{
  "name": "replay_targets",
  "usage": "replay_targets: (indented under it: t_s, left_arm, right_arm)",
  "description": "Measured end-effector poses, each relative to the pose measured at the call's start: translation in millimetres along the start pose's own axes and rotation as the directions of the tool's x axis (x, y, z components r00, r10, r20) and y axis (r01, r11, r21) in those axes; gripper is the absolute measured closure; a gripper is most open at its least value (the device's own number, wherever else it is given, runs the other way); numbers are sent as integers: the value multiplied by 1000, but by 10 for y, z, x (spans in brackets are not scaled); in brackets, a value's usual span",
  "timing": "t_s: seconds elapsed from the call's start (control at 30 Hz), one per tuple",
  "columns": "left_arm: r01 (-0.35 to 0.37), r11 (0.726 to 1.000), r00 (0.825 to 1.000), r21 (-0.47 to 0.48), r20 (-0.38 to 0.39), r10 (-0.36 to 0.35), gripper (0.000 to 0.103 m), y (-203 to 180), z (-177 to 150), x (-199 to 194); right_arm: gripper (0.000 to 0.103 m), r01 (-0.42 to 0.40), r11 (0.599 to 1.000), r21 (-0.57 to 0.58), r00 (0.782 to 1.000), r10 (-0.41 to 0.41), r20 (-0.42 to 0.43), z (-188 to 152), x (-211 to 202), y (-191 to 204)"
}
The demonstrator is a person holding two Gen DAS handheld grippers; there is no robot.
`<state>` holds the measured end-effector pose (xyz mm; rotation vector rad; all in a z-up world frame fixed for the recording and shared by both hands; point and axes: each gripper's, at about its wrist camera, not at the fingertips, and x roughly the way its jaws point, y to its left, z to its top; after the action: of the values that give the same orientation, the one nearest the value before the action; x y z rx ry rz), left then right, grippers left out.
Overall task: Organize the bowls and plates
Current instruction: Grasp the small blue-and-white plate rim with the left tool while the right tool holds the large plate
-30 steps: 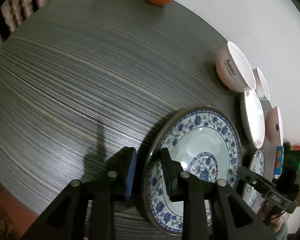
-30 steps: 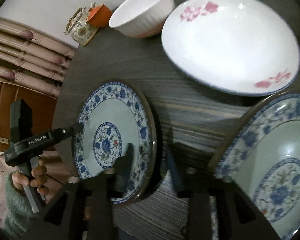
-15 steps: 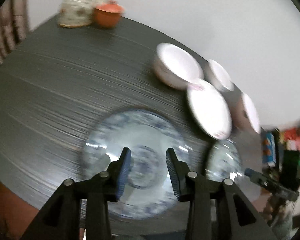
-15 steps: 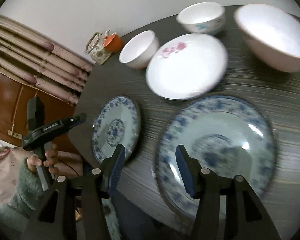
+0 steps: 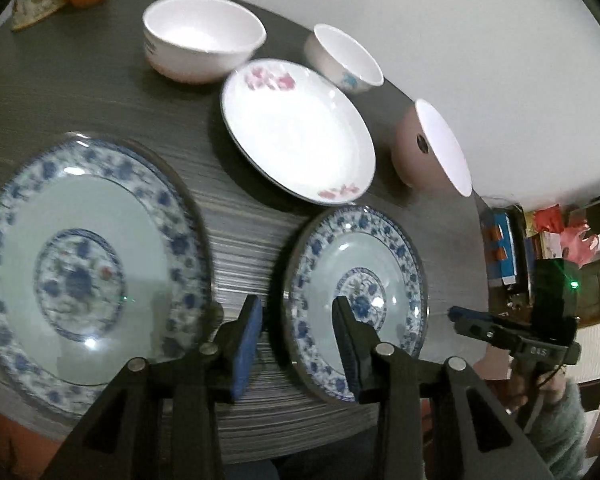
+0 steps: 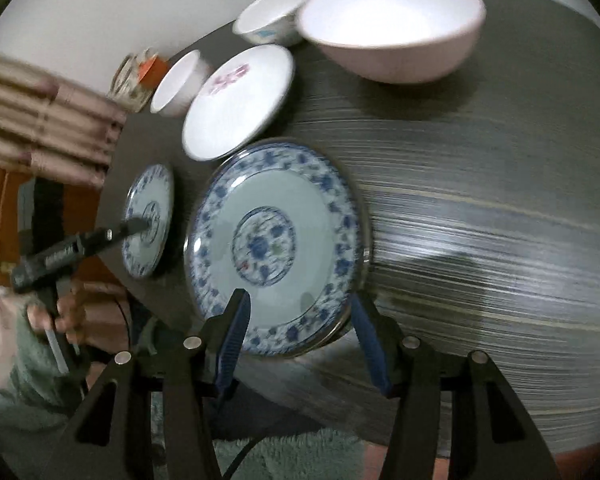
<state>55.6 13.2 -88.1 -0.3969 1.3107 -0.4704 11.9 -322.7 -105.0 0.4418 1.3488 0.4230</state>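
The large blue-patterned plate (image 5: pixel 80 264) is being cropped and smeared at the left wrist view's left edge. The teapot (image 6: pixel 134 76) at the table's (image 6: pixel 480 208) far edge is being blurred beyond recognition.

Two plates (image 5: pixel 80 256) (image 5: pixel 360 292) side by side on table (image 5: pixel 100 92), third plate (image 5: pixel 300 136) behind, bowls (image 5: pixel 200 40) (image 5: pixel 344 58) (image 5: pixel 432 148) beyond

white digits "848" on the right gripper (image 5: pixel 466 322) body; a small dark print on the bowl (image 5: pixel 198 36) stays unreadable.
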Motion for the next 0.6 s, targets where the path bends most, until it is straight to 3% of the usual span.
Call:
replay_targets:
  t_s: [0.2, 0.3, 0.6]
  left_arm:
    - [4, 999, 999, -40, -36, -6, 66, 38, -17, 175]
    - [-15, 999, 999, -52, -45, 13, 66, 68, -5, 260]
    - [-23, 998, 996, -58, -85, 18, 66, 67, 6, 423]
  right_arm:
    - [63, -67, 994, 85, 997, 65, 36, -14, 169, -283]
    - [67, -63, 994, 85, 997, 60, 41, 5, 197, -340]
    - [72, -98, 990, 98, 995, 95, 36, 92, 352, -436]
